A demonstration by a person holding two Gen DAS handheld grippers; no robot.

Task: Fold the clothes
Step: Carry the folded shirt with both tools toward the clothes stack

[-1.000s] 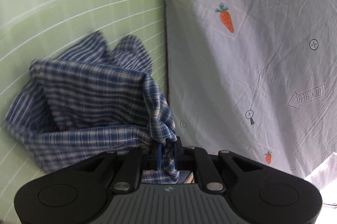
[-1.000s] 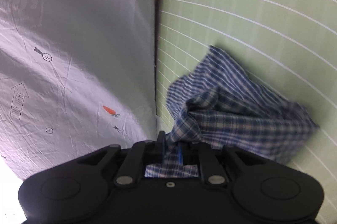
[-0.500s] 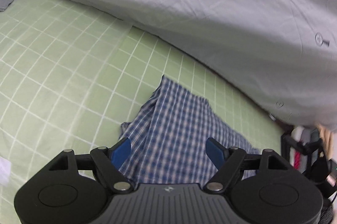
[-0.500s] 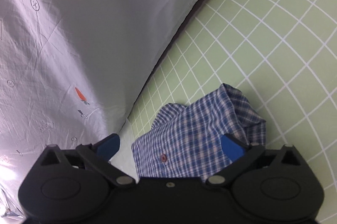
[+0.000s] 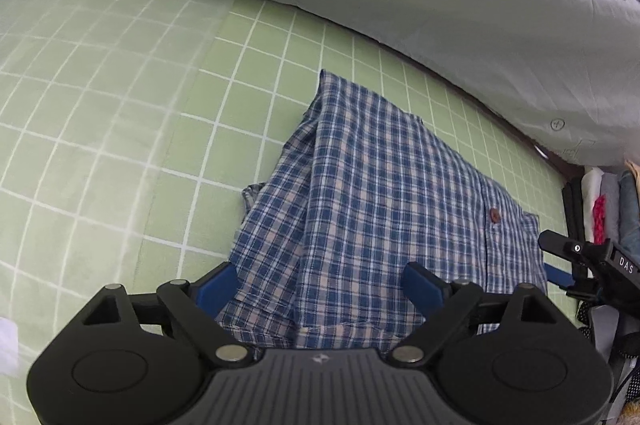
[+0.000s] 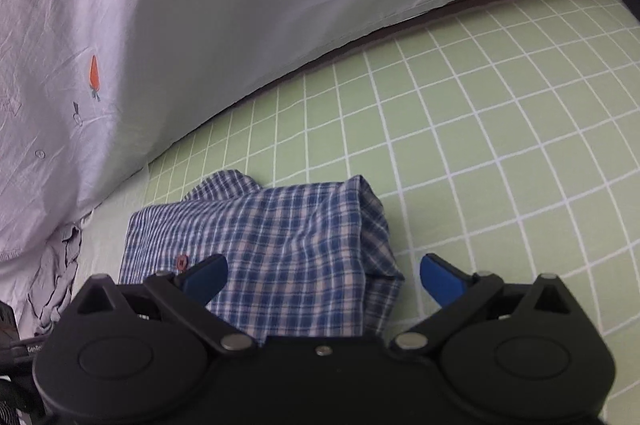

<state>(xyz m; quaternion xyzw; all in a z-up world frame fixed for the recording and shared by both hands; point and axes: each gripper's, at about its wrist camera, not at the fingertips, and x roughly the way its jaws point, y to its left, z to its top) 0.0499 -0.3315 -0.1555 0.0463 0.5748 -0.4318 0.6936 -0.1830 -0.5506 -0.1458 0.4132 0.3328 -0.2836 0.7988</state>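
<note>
A second ago both tools pinched bunched corners of the blue-and-white checked cotton shirt (image 5: 384,209); now it lies released, folded into a compact block on the green bedsheet with a white grid (image 5: 120,97), lower centre in both wrist views. The left tool (image 5: 320,289) has nothing pressed between its blue pads and its jaws are opening wider. The right tool (image 6: 324,277) stands fully spread, also empty. The pale grey printed quilt (image 6: 200,5) fills the upper frame. The shirt sits directly ahead of and below both tools, its long axis running away towards the quilt; in the left view, the right tool shows at the block's right edge.
</note>
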